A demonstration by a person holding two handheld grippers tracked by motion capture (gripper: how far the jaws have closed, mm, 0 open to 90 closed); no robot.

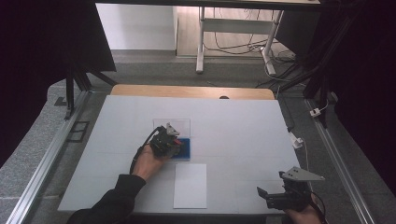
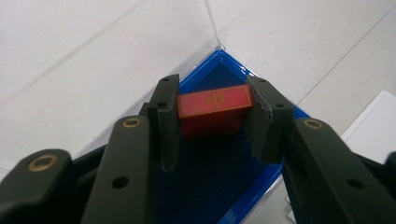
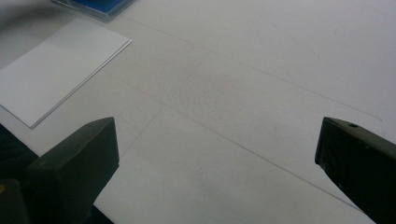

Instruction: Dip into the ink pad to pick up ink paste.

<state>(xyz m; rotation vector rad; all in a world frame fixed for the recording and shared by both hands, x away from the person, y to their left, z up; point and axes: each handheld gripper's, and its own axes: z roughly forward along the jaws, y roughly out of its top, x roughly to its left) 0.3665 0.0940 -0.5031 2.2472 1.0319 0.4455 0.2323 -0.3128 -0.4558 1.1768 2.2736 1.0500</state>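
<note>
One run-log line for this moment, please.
left gripper: shut on red block over blue tray | right gripper: open, nothing held, above table | paper sheet: untouched

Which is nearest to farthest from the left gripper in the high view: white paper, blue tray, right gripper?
1. blue tray, under the left gripper, mid-table.
2. white paper, just toward the table's near edge.
3. right gripper, near-right corner.
</note>
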